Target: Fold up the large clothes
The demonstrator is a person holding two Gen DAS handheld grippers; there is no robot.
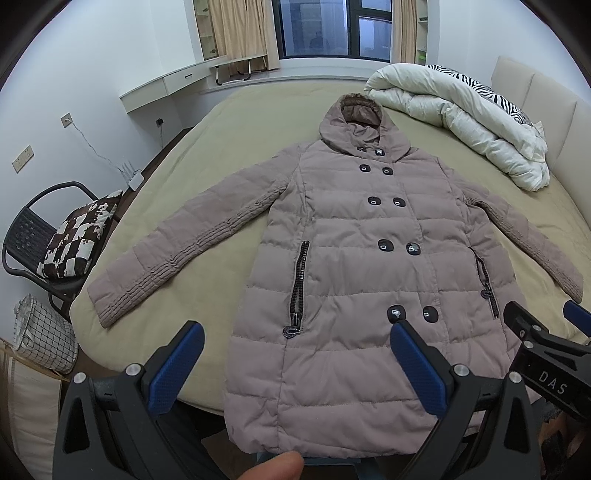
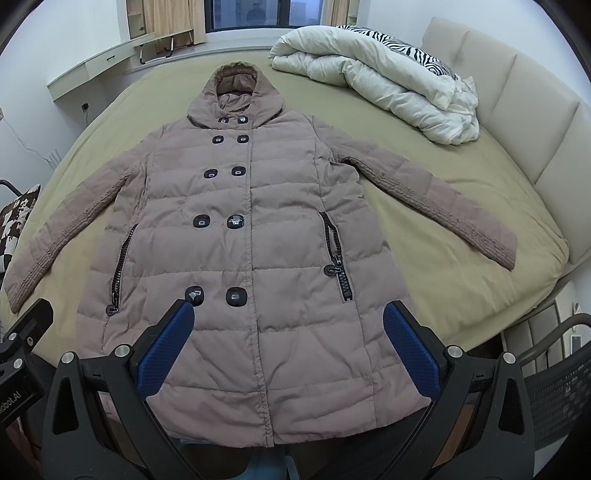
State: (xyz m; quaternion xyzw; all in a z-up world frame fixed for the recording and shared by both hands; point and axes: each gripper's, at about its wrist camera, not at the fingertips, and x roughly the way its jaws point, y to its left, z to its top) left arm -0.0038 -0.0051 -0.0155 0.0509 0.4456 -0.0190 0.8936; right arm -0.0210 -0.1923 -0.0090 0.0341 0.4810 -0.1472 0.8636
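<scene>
- Left wrist view: left gripper [image 1: 297, 345] hovering above the lower front of the coat, blue-padded fingers [image 1: 176, 360] spread wide apart, gripping nothing.
- Puffer coat [image 1: 354, 266], dusty pink, hooded, lying face up and flat on the bed [image 1: 229, 122], hem hanging slightly over the near edge, hood pointing toward the window [image 1: 332, 29].
- Both sleeves stretching out and down to either side; two columns of dark buttons [image 1: 384, 245] running down the closed front; zipped pocket [image 1: 297, 288] showing on the left panel.
- Right gripper [image 1: 546, 325] entering at the right edge, just beside the coat's right side; spread of its fingers impossible to tell here.
- Fingertip [image 1: 277, 466] showing at the bottom edge, below the hem.
- Rolled white duvet [image 1: 461, 118] lying at the far right of the bed, well apart from the coat; chair [image 1: 33, 236] with a patterned cushion [image 1: 79, 236] standing left of the bed.
- Right wrist view: right gripper [image 2: 288, 319] hanging over the coat's [image 2: 240, 229] lower front, fingers [image 2: 410, 347] splayed wide, clasping nothing.
- Coat lying centred on the bed [image 2: 443, 266], lowest pair of buttons [image 2: 236, 297] sitting just beyond the fingertips.
- Black body of the left gripper [image 2: 22, 347] showing at the left edge, near the left cuff.
- Duvet [image 2: 376, 81] bunching near the padded headboard [image 2: 517, 110].
</scene>
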